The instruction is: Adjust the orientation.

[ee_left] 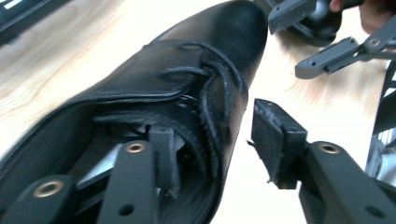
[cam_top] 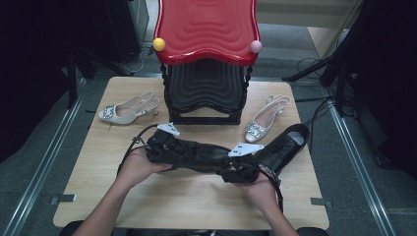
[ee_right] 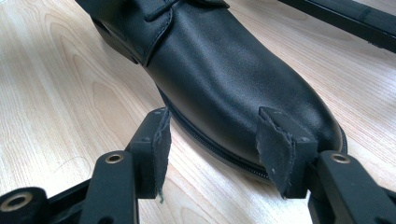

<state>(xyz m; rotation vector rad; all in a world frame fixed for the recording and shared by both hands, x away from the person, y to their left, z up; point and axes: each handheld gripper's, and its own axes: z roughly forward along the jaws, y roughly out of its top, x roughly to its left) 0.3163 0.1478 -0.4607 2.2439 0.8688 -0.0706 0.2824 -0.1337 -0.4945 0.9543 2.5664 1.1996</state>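
A shiny black lace-up shoe [ee_right: 219, 65] lies flat on the wooden worktop [ee_right: 56, 93]. Its laces are loose. Its round toe points toward the right tool [ee_right: 212, 149].

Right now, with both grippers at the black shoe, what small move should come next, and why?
Probably draw the left gripper back out of the black shoe. Its jaws stand open, one pad inside the shoe's opening and the other outside its side wall, not pressing. The shoe lies flat on the table, and the right gripper is open around its toe, so nothing seems to need holding.
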